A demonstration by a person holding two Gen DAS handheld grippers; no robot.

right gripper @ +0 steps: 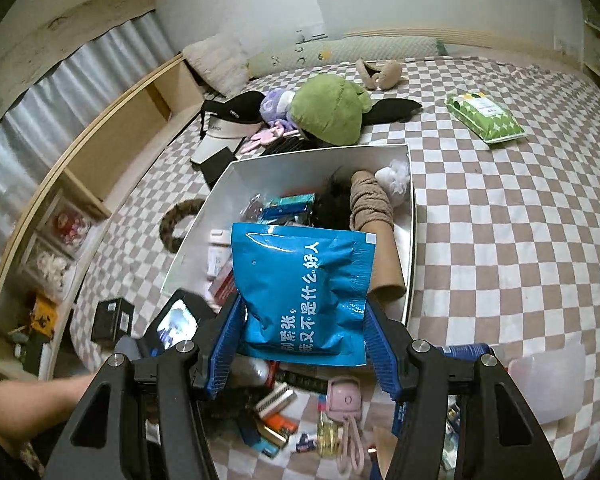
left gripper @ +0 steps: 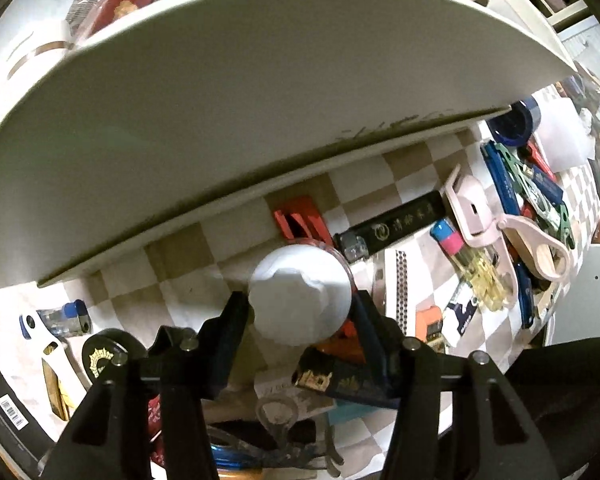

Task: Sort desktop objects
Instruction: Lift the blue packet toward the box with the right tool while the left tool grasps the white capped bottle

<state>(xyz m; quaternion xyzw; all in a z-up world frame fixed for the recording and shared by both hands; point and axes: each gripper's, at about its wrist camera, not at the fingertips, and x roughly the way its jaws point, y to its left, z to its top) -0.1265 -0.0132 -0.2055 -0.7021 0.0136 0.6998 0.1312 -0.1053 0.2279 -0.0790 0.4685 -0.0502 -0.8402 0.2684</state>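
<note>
In the left wrist view my left gripper (left gripper: 300, 309) points straight down and is shut on a small round jar with a white lid (left gripper: 300, 292), one finger on each side. It hangs over the clutter on the checkered cloth, just beside the outer wall of a white box (left gripper: 220, 100). In the right wrist view my right gripper (right gripper: 303, 312) is shut on a blue foil packet with white lettering (right gripper: 300, 280), held above the near end of the open white box (right gripper: 412, 216). Inside that box lie a cardboard tube, a beige knit piece, small cartons and a dark furry item.
Below the left gripper lie a black lighter (left gripper: 396, 226), a pink clip (left gripper: 476, 208), pens and small boxes. On the checkered bed beyond the box are a green plush (right gripper: 328, 108), a cap (right gripper: 228, 124) and a green wipes pack (right gripper: 486, 118). A person's arm (right gripper: 32, 400) is at lower left.
</note>
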